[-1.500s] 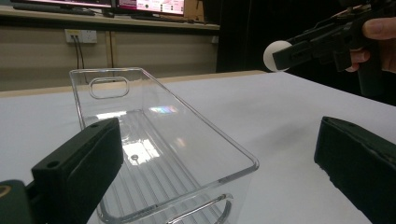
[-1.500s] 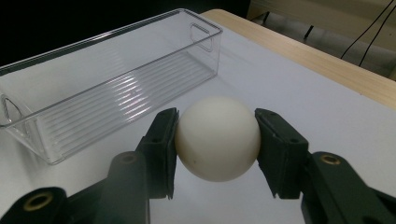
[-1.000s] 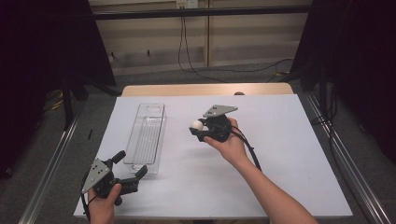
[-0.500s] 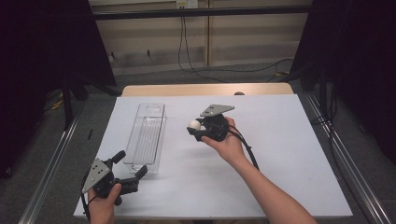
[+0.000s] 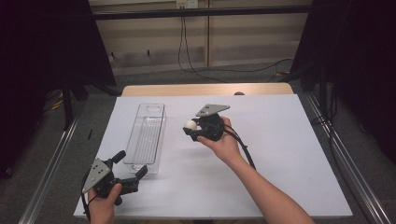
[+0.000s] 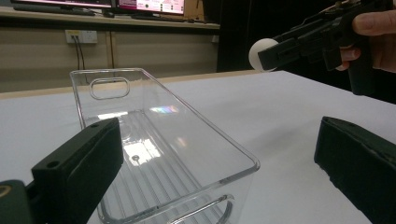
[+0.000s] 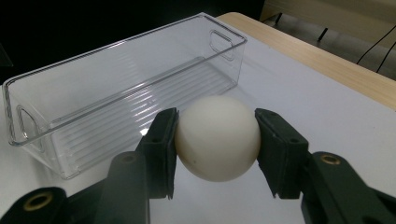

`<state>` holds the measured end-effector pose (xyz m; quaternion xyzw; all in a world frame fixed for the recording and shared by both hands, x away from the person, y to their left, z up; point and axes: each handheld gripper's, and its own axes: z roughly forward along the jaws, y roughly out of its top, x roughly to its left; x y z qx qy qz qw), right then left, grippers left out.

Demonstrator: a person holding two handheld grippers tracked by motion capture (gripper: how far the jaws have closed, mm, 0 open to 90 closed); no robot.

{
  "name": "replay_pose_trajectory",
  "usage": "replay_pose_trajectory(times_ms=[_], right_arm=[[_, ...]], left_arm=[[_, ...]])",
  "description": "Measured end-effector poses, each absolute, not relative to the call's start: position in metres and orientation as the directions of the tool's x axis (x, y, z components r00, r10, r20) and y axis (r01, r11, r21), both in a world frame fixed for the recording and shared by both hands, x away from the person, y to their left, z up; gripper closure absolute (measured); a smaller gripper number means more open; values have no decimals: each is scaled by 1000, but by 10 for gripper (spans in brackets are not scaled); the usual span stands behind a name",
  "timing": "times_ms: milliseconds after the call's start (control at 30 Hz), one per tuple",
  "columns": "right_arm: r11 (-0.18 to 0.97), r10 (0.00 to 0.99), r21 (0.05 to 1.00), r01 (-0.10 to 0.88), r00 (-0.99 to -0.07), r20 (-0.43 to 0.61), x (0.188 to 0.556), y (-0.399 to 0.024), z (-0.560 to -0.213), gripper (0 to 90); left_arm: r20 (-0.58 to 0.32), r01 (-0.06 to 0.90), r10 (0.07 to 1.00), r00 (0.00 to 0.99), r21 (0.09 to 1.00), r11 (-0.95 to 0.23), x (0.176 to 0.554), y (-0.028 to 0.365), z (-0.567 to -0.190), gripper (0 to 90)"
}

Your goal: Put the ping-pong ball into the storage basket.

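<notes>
A white ball (image 5: 189, 124) hangs above the middle of the white table, pinched between the two black jaws of my right gripper (image 5: 191, 128), which is shut on it. In the right gripper view the ball (image 7: 217, 137) sits squarely between the pads, with the clear plastic bin (image 7: 116, 79) beyond it. The bin (image 5: 147, 140) lies lengthwise left of the ball and is empty. My left gripper (image 5: 131, 163) rests open at the front left, just beside the bin's near end. In the left gripper view the bin (image 6: 154, 130) lies ahead between the spread jaws, and the ball (image 6: 261, 53) shows at the upper right.
A white sheet (image 5: 280, 154) covers the table, with a wooden strip (image 5: 205, 89) along its far edge. Metal rails (image 5: 345, 154) run down both sides. Cables (image 5: 196, 65) trail over the floor behind, and dark curtains stand left and right.
My right gripper has drifted slightly left toward the bin with the ball still in it. The left gripper has stayed put.
</notes>
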<state>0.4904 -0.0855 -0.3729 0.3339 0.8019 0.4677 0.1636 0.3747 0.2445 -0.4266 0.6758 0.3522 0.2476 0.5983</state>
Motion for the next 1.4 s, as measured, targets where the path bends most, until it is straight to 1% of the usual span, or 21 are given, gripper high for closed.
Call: replay_pose_trajectory(times_ms=[433, 500, 567, 633, 700, 800, 833, 1400], right_arm=[[343, 682, 860, 377, -730, 48, 491, -80, -373, 513], [346, 681, 860, 376, -731, 46, 491, -80, -373, 514], [348, 678, 859, 375, -734, 45, 492, -79, -373, 513], [345, 681, 860, 376, -731, 46, 492, -78, -373, 513], [349, 677, 859, 375, -734, 46, 492, -77, -373, 513], [350, 676, 858, 375, -735, 45, 492, -75, -373, 513], [349, 677, 859, 375, -735, 46, 492, -75, -373, 514], [361, 665, 856, 369, -746, 41, 490, -62, -372, 513]], left_arm=[[-81, 174, 770, 633, 984, -40, 375, 244, -426, 14], [-95, 181, 772, 628, 983, -26, 374, 243, -427, 14], [-72, 177, 771, 633, 983, -53, 375, 245, -426, 14], [-94, 177, 769, 632, 984, -25, 375, 242, -427, 14], [-71, 176, 771, 633, 983, -54, 375, 245, -426, 14], [-95, 182, 774, 626, 983, -27, 374, 243, -426, 14], [-84, 176, 769, 634, 984, -38, 375, 244, -426, 14], [-81, 172, 770, 633, 984, -38, 375, 243, -426, 14]])
